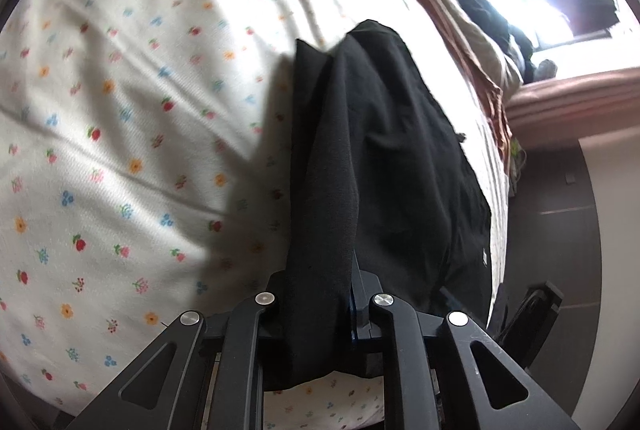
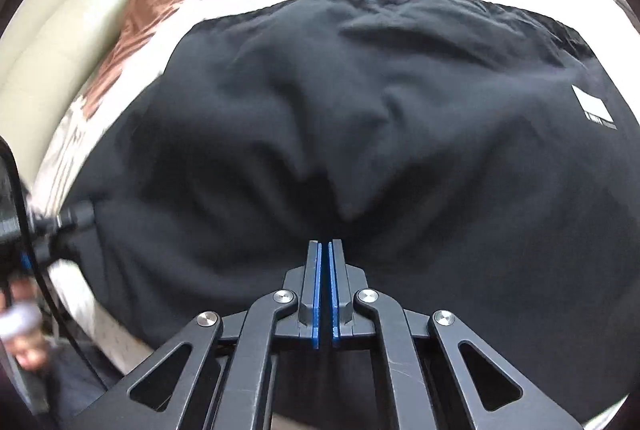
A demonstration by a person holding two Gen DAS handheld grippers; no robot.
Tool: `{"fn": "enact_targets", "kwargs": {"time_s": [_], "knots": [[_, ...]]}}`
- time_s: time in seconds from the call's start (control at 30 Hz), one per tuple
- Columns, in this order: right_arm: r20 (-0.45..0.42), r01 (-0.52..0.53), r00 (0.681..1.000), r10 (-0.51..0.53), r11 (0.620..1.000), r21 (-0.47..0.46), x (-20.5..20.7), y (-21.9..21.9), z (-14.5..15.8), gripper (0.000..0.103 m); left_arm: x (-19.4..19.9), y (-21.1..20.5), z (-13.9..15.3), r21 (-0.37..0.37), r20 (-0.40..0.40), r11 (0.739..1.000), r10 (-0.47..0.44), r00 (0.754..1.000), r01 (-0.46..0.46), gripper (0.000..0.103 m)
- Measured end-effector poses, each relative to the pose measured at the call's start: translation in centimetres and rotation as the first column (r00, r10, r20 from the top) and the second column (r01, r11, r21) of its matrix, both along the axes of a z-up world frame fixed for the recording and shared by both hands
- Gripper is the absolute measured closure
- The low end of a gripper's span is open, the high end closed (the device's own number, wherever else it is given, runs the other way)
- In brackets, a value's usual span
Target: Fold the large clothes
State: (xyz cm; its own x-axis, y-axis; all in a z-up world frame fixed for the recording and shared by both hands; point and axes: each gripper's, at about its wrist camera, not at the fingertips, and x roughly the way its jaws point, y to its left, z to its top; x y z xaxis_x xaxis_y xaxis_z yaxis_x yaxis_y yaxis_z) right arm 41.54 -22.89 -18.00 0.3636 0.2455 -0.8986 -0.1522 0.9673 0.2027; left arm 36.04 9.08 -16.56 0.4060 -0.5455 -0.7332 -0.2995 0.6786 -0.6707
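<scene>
1. left gripper (image 1: 320, 294) clamped on a bunched strip of the large black knit garment (image 1: 384, 149), lying on the white flower-print bedsheet (image 1: 120, 149).
2. right gripper (image 2: 325, 250) closed, tips at a cloth ridge; hold on fabric unclear.
3. risk: thin pinch slipping, fold dragging skewed.

Two close downward views, shared garment (image 1: 384, 149)

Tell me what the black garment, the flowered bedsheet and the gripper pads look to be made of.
Black garment: soft matte knit, probably cotton jersey or fleece; it drapes in rounded folds without shine.
Flowered bedsheet: woven cotton by its look, matte with fine ribbing and creases.
Gripper pads: smooth blue strips, likely rubber or plastic; unclear which.
</scene>
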Motion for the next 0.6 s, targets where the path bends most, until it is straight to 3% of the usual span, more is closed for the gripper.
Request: {"fn": "enact_targets", "kwargs": {"time_s": [0.37,0.6], "knots": [[0.007,0.033,0.999,-0.034,0.999,0.036,7.2,0.5,-0.1,0.103,-0.1,0.5,-1.8,-0.028,-0.069,0.999,0.031,0.997,-0.033,0.086],[0.049,0.105,0.993,-0.106,0.994,0.023,10.7,0.1,-0.1,0.103,0.3,0.0,-1.8,0.024,-0.08,0.999,0.039,0.996,-0.037,0.086]]}}
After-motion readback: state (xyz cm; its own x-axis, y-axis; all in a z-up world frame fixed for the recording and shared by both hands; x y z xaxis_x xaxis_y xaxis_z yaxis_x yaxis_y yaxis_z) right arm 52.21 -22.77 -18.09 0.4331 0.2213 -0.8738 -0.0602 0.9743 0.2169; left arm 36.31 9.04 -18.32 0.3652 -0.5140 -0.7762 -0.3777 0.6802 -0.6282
